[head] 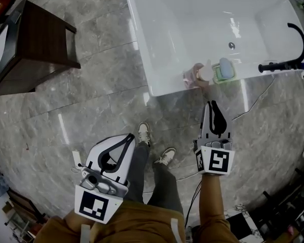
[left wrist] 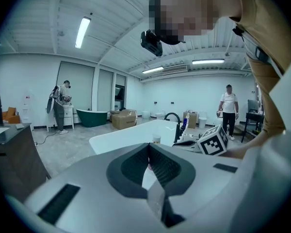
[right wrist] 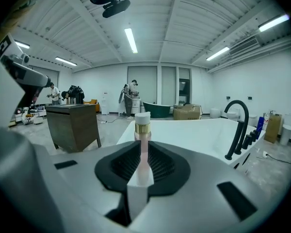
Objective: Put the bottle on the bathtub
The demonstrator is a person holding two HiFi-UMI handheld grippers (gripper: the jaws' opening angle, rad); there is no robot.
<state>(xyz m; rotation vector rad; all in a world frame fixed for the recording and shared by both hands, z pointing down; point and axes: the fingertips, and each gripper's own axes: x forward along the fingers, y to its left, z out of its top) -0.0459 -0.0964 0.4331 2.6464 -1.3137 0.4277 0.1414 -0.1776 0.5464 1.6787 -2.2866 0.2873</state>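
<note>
Facing the near rim of the white bathtub (head: pixel 167 86), we find the bottle (head: pixel 196 75) standing upright on that rim, just beside a pale green container (head: pixel 224 70). The bottle is pink with a gold band and a white cap.

1. Right gripper (head: pixel 213 108): held back from the rim, clear of the bottle. Its tongs stand a narrow slit apart and pinch nothing. In the right gripper view the bottle shows through that slit, beyond the tips.
2. Left gripper (head: pixel 129 140): held lower and to the left, over the floor, tongs pressed together at the tips and empty.

Edges and clearance:
- The rim runs straight to a black faucet (head: pixel 281 65) at the right end.
- Grey marble floor (head: pixel 91 95) lies open between the tub's outer wall and a dark wooden cabinet (head: pixel 40 34), which stands well apart to the left.
- Our shoes (head: pixel 144 133) stand near the tub's corner.

Markings: each gripper carries a cube of black-and-white square markers, as on the right cube (head: pixel 215 162). Print on the cardboard box (left wrist: pixel 123 119) across the room is too small to read.
</note>
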